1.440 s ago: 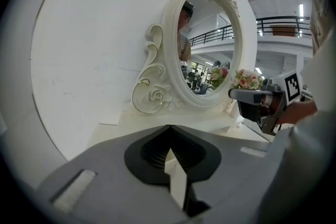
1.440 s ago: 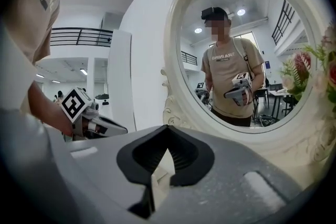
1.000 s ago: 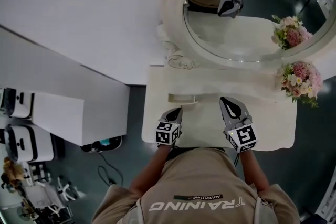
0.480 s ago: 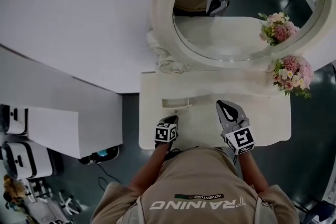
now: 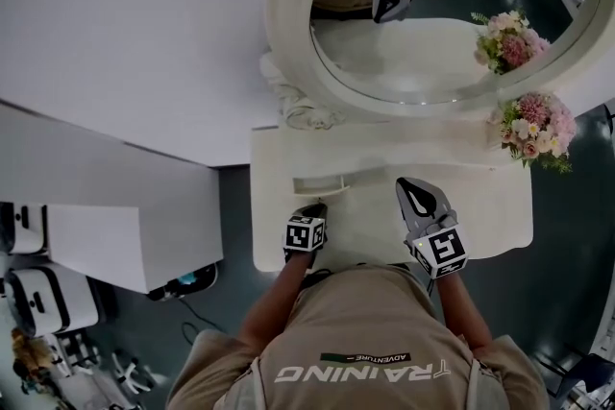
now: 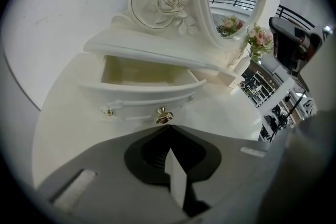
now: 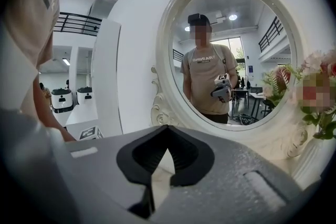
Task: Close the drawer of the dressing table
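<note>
A small white drawer of the dressing table stands pulled out under the mirror's shelf. In the left gripper view the drawer is empty inside and has a brass knob on its curved front. My left gripper is shut and empty, its tips just short of that knob. My right gripper hovers shut over the tabletop to the drawer's right, holding nothing. In its own view the right gripper points up at the oval mirror.
A vase of pink flowers stands at the table's back right, doubled in the mirror. A white wall runs behind. A white cabinet and white machines stand on the floor to the left.
The head view has shifted, so the table sits further left in frame. My left gripper dipped back, then came forward again nearer the middle of the drawer front. The drawer stays open.
</note>
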`<state>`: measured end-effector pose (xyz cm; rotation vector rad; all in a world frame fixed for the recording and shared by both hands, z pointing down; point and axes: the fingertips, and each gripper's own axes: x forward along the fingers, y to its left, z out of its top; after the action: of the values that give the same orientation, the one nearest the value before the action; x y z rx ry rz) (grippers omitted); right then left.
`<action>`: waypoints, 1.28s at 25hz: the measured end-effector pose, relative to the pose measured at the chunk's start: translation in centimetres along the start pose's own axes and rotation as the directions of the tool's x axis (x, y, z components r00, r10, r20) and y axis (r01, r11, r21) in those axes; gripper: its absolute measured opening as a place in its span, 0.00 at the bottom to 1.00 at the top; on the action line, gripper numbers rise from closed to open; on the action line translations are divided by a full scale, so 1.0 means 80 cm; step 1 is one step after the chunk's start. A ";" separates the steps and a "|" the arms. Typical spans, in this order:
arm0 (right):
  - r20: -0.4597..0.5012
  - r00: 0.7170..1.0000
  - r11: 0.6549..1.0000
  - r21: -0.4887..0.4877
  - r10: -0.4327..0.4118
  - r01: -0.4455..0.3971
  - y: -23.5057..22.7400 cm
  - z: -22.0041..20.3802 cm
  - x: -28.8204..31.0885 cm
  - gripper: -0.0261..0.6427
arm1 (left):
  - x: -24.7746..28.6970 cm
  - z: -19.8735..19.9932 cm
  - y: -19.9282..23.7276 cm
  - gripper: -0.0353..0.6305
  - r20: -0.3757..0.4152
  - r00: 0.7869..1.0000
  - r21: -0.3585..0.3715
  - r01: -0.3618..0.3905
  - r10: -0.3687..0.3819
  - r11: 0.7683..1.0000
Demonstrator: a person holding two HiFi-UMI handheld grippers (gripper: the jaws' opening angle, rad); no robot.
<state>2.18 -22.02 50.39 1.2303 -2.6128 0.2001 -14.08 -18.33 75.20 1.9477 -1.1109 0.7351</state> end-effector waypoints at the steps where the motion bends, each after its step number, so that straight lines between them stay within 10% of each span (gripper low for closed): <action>1: 0.001 1.000 1.000 0.000 0.001 -0.001 0.001 0.001 0.002 0.04 | 0.001 0.001 0.001 0.08 -0.004 1.000 0.000 -0.001 0.001 1.000; 32: -0.031 0.999 1.000 0.017 0.026 -0.025 -0.011 -0.012 0.021 0.04 | 0.013 0.030 0.019 0.08 0.010 1.000 -0.014 -0.017 0.018 1.000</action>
<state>2.00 -23.64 51.85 1.1899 -2.6064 0.2444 -14.68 -21.32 75.21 1.9342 -1.1377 0.7256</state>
